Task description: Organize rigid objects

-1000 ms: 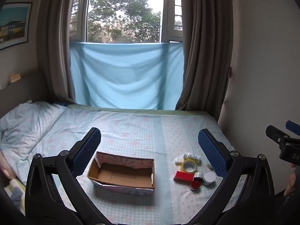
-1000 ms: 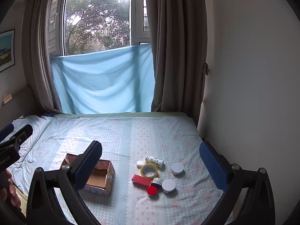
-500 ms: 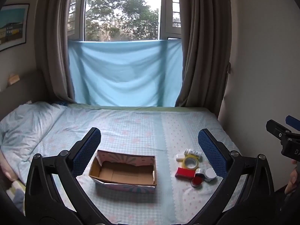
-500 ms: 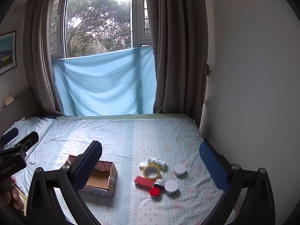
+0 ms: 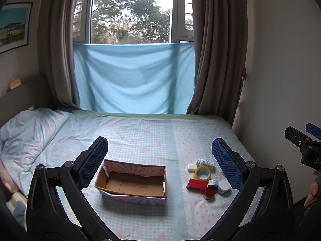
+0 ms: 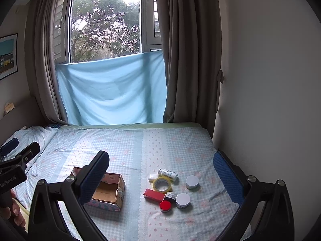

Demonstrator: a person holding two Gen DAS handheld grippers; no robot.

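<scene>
An open, empty cardboard box (image 5: 132,184) lies on the bed; it also shows in the right wrist view (image 6: 109,190). To its right sits a cluster: a yellow tape roll (image 6: 161,184), a red box (image 6: 154,194), a red lid (image 6: 165,205), a white bottle (image 6: 167,174), a small white piece (image 6: 152,177), a dark-labelled jar (image 6: 170,196) and two white-lidded jars (image 6: 183,200) (image 6: 192,181). The tape roll (image 5: 203,173) and red box (image 5: 196,184) show in the left wrist view too. My left gripper (image 5: 158,160) is open and empty above the box. My right gripper (image 6: 160,172) is open and empty above the cluster.
The bed (image 6: 140,144) has a checked blue sheet, with a pillow (image 5: 26,132) at the left. A wall (image 6: 270,100) runs along the bed's right side. A window with curtains and a blue cloth (image 5: 132,78) stands at the far end.
Both grippers have drawn slightly nearer to the bed and lowered; the box and cluster sit a little higher in view. Nothing on the bed has moved.
</scene>
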